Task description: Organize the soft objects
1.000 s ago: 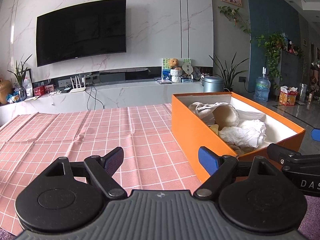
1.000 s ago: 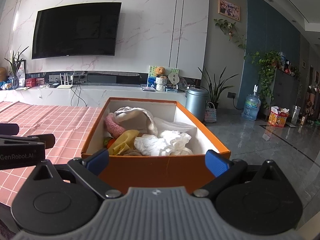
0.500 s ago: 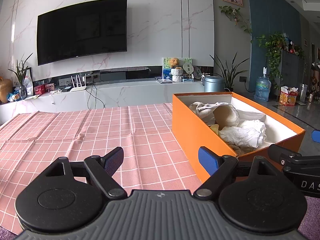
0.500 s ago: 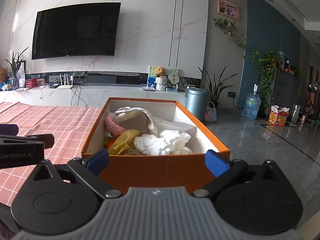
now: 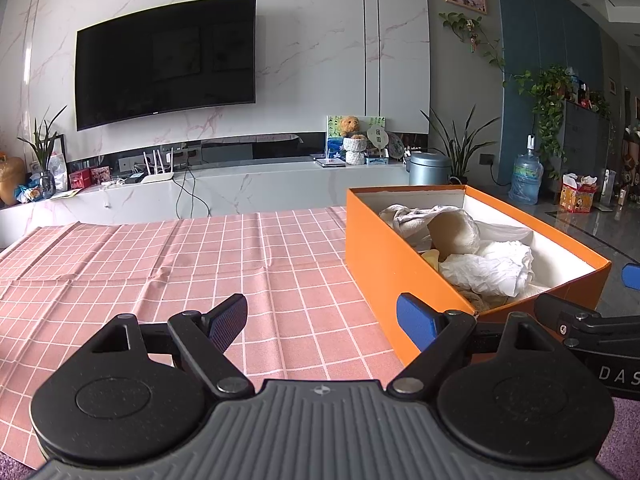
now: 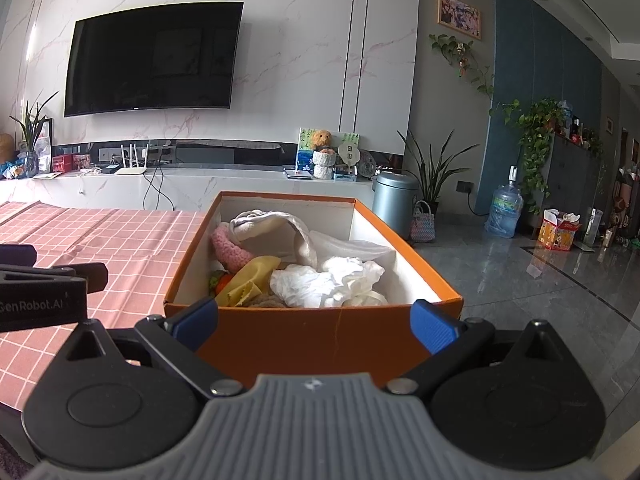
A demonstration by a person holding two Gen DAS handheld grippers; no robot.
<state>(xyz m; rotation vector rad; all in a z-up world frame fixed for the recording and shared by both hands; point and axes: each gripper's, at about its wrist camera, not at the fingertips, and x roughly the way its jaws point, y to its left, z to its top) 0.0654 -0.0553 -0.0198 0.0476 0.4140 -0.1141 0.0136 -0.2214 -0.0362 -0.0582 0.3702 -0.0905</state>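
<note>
An orange box [image 6: 320, 336] [image 5: 384, 256] stands on the right end of the pink checked tablecloth [image 5: 160, 264]. Inside lie soft things: crumpled white cloth [image 6: 332, 284] [image 5: 492, 272], a cream towel [image 6: 276, 224], a pink knitted piece [image 6: 228, 246], a yellow cloth [image 6: 248, 280] and something orange [image 6: 224, 280]. My right gripper [image 6: 316, 320] is open, level with the box's near wall, a finger off each corner. My left gripper [image 5: 322, 318] is open over the cloth, left of the box, holding nothing.
The table ends just right of the box, with grey tiled floor [image 6: 540, 280] beyond. Behind the table run a white TV bench [image 5: 240, 188] and a wall-mounted TV [image 5: 164, 60]. A grey bin [image 6: 396, 200], plants and a water bottle [image 6: 504, 212] stand further back.
Almost nothing moves. Both views drift very slightly; both grippers stay open and the box's contents are unchanged.
</note>
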